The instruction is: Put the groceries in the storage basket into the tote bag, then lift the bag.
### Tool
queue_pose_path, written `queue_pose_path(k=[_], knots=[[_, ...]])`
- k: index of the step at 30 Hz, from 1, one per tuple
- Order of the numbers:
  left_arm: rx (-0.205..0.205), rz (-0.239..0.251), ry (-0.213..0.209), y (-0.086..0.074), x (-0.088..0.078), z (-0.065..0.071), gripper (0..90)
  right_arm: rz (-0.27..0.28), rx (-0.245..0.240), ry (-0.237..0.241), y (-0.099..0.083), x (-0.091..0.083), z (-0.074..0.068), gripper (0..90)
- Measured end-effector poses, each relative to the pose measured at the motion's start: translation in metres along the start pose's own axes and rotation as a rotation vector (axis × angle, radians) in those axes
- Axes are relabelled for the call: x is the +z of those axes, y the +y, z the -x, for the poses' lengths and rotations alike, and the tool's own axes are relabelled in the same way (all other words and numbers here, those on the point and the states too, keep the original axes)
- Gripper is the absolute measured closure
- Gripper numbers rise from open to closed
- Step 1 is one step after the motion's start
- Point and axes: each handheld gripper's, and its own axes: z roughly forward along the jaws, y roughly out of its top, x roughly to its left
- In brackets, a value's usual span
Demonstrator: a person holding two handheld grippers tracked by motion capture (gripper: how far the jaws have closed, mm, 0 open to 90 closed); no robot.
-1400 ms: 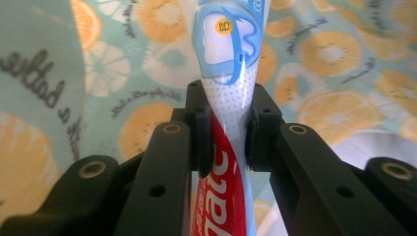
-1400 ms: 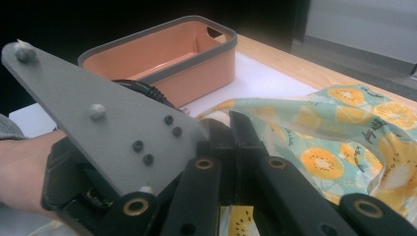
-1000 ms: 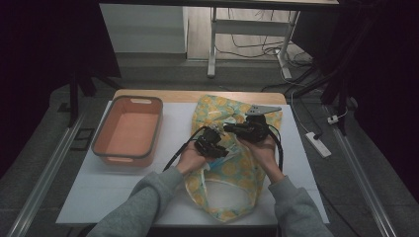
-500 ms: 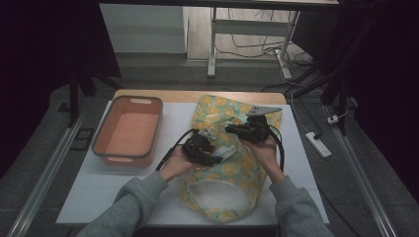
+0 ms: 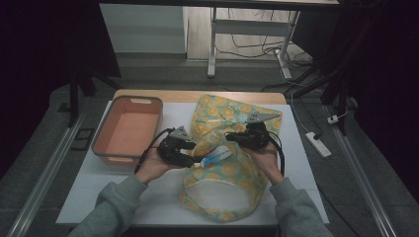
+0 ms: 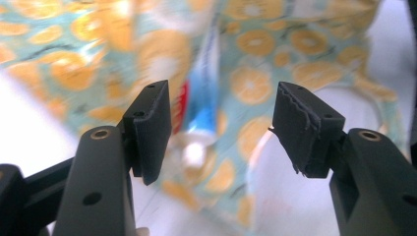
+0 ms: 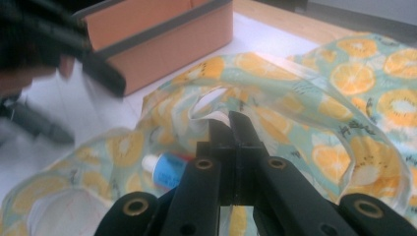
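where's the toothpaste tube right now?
In the high view the toothpaste tube lies on the orange-print bag at table centre, just right of the open left gripper, with the bin farther left.

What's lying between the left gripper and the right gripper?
In the high view, a blue and white tube lies on the orange-print bag, between the open left gripper and the right gripper.

orange-print teal bag (image 5: 225, 148), blue-white tube (image 5: 213, 157), salmon bin (image 5: 126, 131)
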Motion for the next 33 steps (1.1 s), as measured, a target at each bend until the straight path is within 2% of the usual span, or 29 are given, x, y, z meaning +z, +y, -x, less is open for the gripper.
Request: queue_pose_path(k=[6, 9, 15, 17, 19, 21, 24, 26, 29, 33], knots=[[-0.056, 0.021, 0.019, -0.013, -0.021, -0.022, 39.7, -0.023, -0.001, -0.005, -0.010, -0.005, -0.005, 89.8], [-0.063, 0.017, 0.030, -0.016, -0.022, -0.027, 39.7, -0.027, -0.012, -0.002, -0.014, -0.006, -0.008, 89.8], [-0.063, -0.008, 0.009, -0.017, -0.016, -0.030, 37.9, -0.027, -0.031, -0.008, -0.014, -0.005, -0.013, 89.4], [-0.061, -0.012, 0.004, -0.017, -0.014, -0.030, 37.3, -0.028, -0.037, -0.010, -0.014, -0.006, -0.013, 84.6], [-0.063, -0.012, 0.001, -0.017, -0.013, -0.030, 37.2, -0.025, -0.036, -0.018, -0.014, -0.006, -0.014, 75.6], [-0.064, -0.019, 0.005, -0.017, -0.012, -0.031, 36.4, -0.021, -0.037, -0.018, -0.014, -0.008, -0.014, 72.0], [-0.070, -0.025, 0.006, -0.016, -0.011, -0.031, 34.2, -0.004, -0.024, -0.010, -0.013, -0.013, -0.017, 62.9], [-0.076, -0.031, 0.006, -0.016, -0.010, -0.031, 33.2, 0.005, -0.037, -0.025, -0.013, -0.018, -0.021, 56.9], [-0.080, -0.045, 0.008, -0.016, -0.008, -0.030, 30.4, 0.010, -0.054, -0.065, -0.014, -0.028, -0.028, 52.4], [-0.075, -0.056, 0.005, -0.015, -0.005, -0.029, 28.7, 0.029, -0.042, -0.083, -0.018, -0.045, -0.034, 49.2]])
